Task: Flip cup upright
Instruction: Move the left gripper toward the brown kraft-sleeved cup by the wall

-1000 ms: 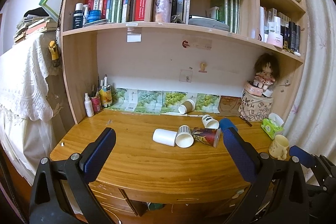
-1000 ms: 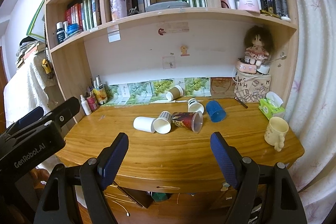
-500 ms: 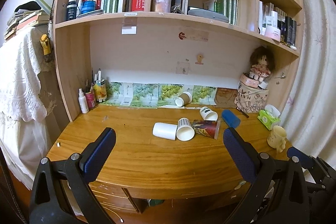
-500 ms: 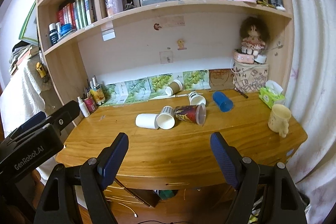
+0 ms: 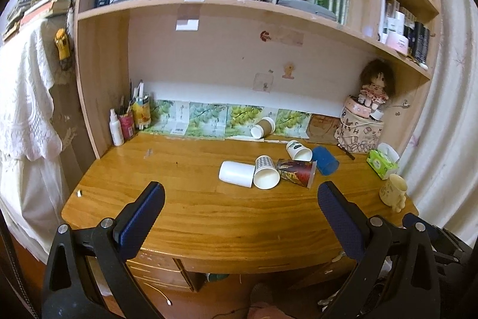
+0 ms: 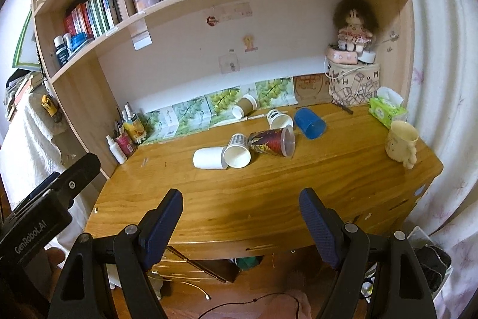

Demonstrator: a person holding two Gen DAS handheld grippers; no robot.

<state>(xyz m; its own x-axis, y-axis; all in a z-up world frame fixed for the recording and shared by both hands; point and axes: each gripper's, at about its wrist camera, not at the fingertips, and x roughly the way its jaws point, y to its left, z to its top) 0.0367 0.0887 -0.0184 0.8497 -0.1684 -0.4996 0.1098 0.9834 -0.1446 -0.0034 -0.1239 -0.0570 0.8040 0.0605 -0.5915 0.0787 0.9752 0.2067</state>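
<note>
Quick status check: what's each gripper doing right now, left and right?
Left gripper: open, holding nothing, short of the tipped cups on the desk.
Right gripper: open, holding nothing, also short of the cups.

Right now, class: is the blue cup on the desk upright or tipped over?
Tipped over. The blue cup lies on its side on the desk, its open mouth facing outward.
</note>
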